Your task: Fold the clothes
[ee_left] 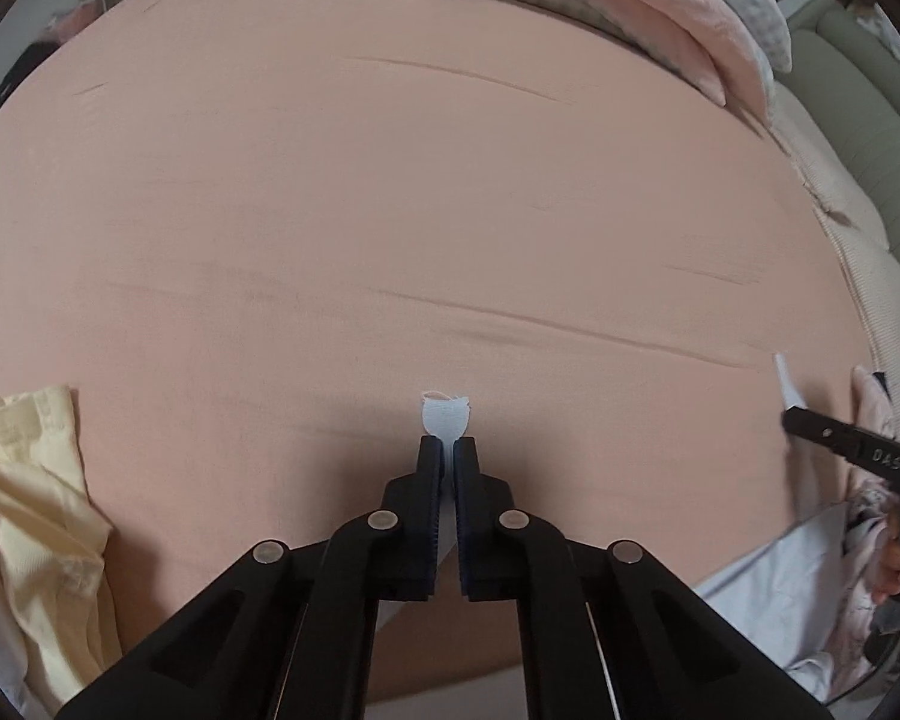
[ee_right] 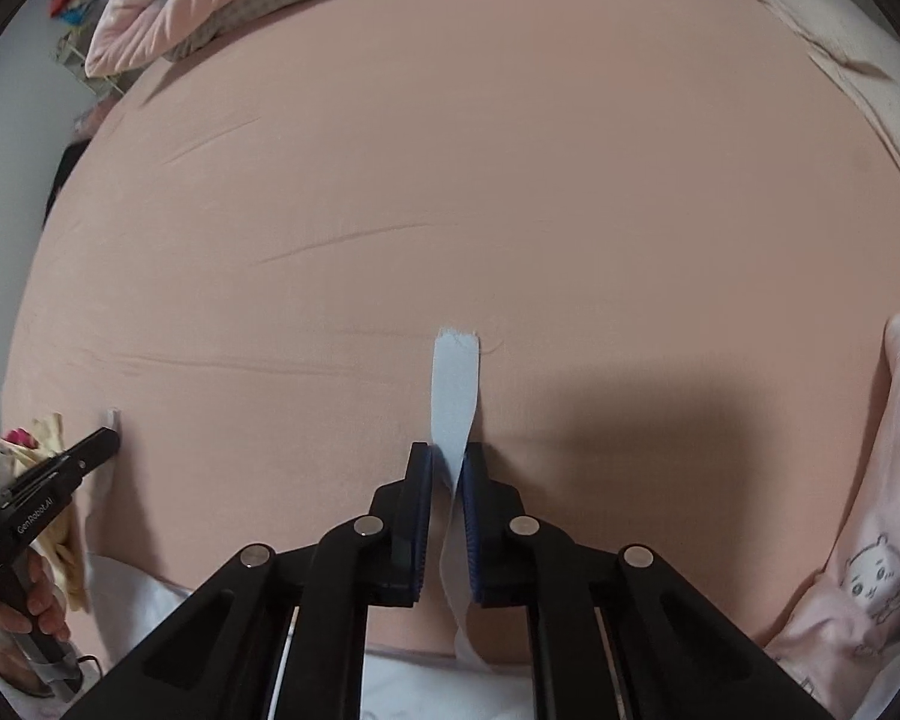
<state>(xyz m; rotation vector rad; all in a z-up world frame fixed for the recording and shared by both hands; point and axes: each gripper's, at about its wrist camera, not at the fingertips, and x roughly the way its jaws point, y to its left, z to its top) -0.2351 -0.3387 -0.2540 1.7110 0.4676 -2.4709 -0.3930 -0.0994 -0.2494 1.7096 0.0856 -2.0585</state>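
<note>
Pale-blue fabric is sitting pinched in both grippers. Left gripper [ee_left: 448,450] is clamping tight on a small tab of the pale-blue garment [ee_left: 444,417], only a short scrap poking past the tips. Right gripper [ee_right: 448,456] is closing on a longer strip of the same cloth [ee_right: 455,384], which is running down between the pads and out under the jaws. Rest of the garment is hanging below both tools at the near edge of the bed, mostly out of frame.

Both tools are pointing steeply down over the pink sheet [ee_left: 390,192], which is lying mostly flat with a few creases. Cream garment [ee_left: 36,498] is bunched off to the left, pink printed piece [ee_right: 876,540] off to the right, quilts [ee_left: 660,6] piled at the far end.

Judgement: step in hand is lifting the piece by two corners to spread it flat. Doing it well means keeping both grips level, pulling the edge taut between them without yanking; the left's bite is looking shallow and could slip. Laying it down on the bare middle, away from the side piles, is avoiding snags.
</note>
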